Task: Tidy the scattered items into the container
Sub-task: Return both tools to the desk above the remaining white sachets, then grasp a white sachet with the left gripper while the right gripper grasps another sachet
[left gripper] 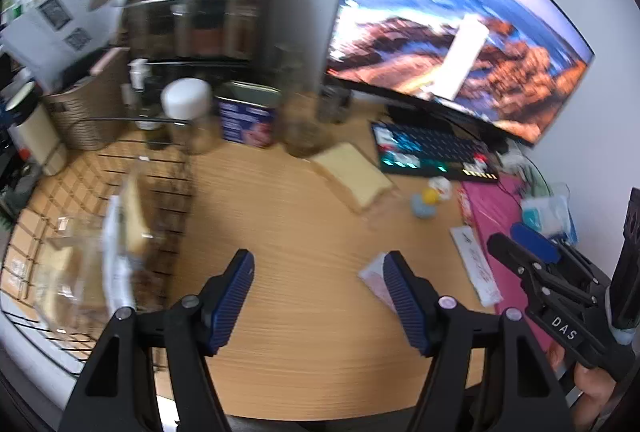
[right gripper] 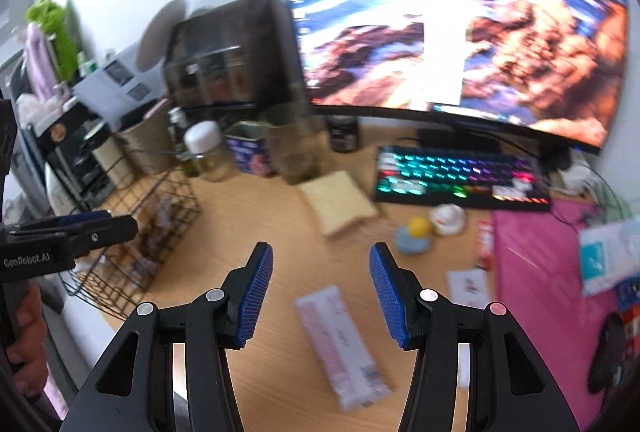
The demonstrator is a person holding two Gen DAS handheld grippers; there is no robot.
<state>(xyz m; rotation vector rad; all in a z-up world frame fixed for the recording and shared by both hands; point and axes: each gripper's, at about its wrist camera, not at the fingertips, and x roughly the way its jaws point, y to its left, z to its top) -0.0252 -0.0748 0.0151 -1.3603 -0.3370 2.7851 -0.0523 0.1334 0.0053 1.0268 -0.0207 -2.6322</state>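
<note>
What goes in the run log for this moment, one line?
left gripper: open, empty, beside wire basket | right gripper: open, over pink-and-white packet | packet flat on desk, ungrasped | bread slice: still out

Both cameras look down and forward over the pale wooden worktop (left gripper: 304,232) toward the wall. The left view sits close beside the black wire basket (left gripper: 100,192); the right hangs above the pink-and-white packet (right gripper: 340,344). Both share the wide curved monitor (left gripper: 460,32) and backlit keyboard (right gripper: 460,172).
</note>
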